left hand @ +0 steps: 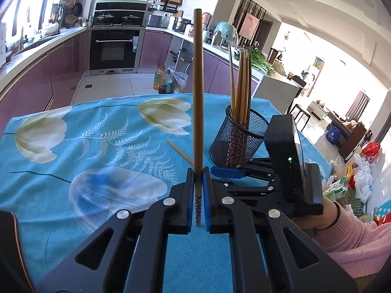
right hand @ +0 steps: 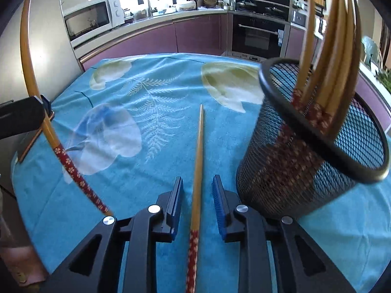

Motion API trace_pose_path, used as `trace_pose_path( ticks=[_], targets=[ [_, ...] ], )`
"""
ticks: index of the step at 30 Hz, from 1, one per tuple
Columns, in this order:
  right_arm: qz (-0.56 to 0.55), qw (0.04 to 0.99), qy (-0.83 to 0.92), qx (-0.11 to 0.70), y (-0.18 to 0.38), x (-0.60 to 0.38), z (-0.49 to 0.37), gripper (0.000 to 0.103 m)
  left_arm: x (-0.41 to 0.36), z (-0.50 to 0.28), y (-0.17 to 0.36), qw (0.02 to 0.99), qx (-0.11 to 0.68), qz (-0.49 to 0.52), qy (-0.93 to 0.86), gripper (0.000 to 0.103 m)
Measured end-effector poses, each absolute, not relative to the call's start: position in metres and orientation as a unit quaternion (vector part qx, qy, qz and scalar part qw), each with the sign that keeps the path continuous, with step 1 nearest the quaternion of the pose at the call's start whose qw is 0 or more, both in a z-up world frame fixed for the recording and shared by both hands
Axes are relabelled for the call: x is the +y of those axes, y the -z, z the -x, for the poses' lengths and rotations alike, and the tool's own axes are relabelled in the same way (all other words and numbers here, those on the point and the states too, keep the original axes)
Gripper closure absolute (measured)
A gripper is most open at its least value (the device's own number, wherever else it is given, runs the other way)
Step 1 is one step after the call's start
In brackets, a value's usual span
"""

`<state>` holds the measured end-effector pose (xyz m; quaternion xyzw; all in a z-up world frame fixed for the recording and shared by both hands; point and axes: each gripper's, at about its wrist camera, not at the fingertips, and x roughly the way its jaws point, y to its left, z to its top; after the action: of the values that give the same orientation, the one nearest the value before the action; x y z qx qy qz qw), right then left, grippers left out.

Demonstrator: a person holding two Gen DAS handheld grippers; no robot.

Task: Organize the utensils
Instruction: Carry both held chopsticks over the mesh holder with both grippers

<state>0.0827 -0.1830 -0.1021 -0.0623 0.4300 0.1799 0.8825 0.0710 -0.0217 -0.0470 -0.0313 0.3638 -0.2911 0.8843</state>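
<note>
My left gripper (left hand: 198, 171) is shut on a wooden chopstick (left hand: 197, 85) with a red patterned end, which it holds upright above the blue flowered tablecloth (left hand: 110, 127). A black mesh holder (left hand: 238, 139) stands to its right with several chopsticks (left hand: 242, 85) in it. In the right wrist view, my right gripper (right hand: 197, 183) is open and low over the cloth. A single chopstick (right hand: 200, 146) lies flat between its blue pads (right hand: 218, 202), which do not touch it. The holder (right hand: 293, 171) is close on the right. The left gripper (right hand: 46, 107) and its chopstick (right hand: 31, 78) show at the left edge.
The table's far edge drops to a tiled kitchen floor with oil bottles (left hand: 162, 81). Purple cabinets, an oven (left hand: 113, 48) and a microwave (right hand: 92, 19) stand beyond. A person's pink sleeve (left hand: 359, 241) is at the lower right.
</note>
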Motion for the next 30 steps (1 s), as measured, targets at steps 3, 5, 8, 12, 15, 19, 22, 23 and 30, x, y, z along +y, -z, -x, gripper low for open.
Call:
trace_pose_path(
  ticks=[3, 5, 8, 12, 15, 19, 22, 23, 30],
  targets=[
    [0.051, 0.881, -0.185, 0.432, 0.102, -0.185, -0.083, 0.097, -0.024, -0.072, 0.048, 0.885, 0.363, 0.029, 0.290, 0.095],
    [0.042, 0.882, -0.186, 0.431, 0.101, -0.188, -0.081, 0.097, -0.027, -0.073, 0.048, 0.884, 0.363, 0.029, 0.291, 0.095],
    [0.015, 0.886, -0.199, 0.418, 0.093, -0.197, -0.074, 0.097, -0.032, -0.071, 0.048, 0.885, 0.362, 0.024, 0.291, 0.095],
    [-0.009, 0.897, -0.217, 0.385, 0.071, -0.210, -0.056, 0.097, -0.036, -0.070, 0.046, 0.884, 0.362, 0.024, 0.295, 0.095],
    [-0.023, 0.905, -0.228, 0.357, 0.055, -0.218, -0.044, 0.097, -0.040, -0.070, 0.046, 0.884, 0.362, 0.024, 0.296, 0.095],
    [-0.036, 0.912, -0.245, 0.327, 0.039, -0.227, -0.030, 0.097, -0.044, -0.070, 0.044, 0.884, 0.360, 0.021, 0.297, 0.095],
    [-0.044, 0.915, -0.255, 0.308, 0.029, -0.234, -0.023, 0.097, -0.047, -0.069, 0.041, 0.885, 0.357, 0.017, 0.299, 0.095],
    [-0.048, 0.915, -0.259, 0.304, 0.028, -0.235, -0.021, 0.097, -0.048, -0.068, 0.040, 0.885, 0.356, 0.016, 0.300, 0.095],
    [-0.075, 0.912, -0.284, 0.287, 0.021, -0.246, -0.012, 0.097, -0.052, -0.066, 0.038, 0.885, 0.354, 0.011, 0.301, 0.095]
  ],
)
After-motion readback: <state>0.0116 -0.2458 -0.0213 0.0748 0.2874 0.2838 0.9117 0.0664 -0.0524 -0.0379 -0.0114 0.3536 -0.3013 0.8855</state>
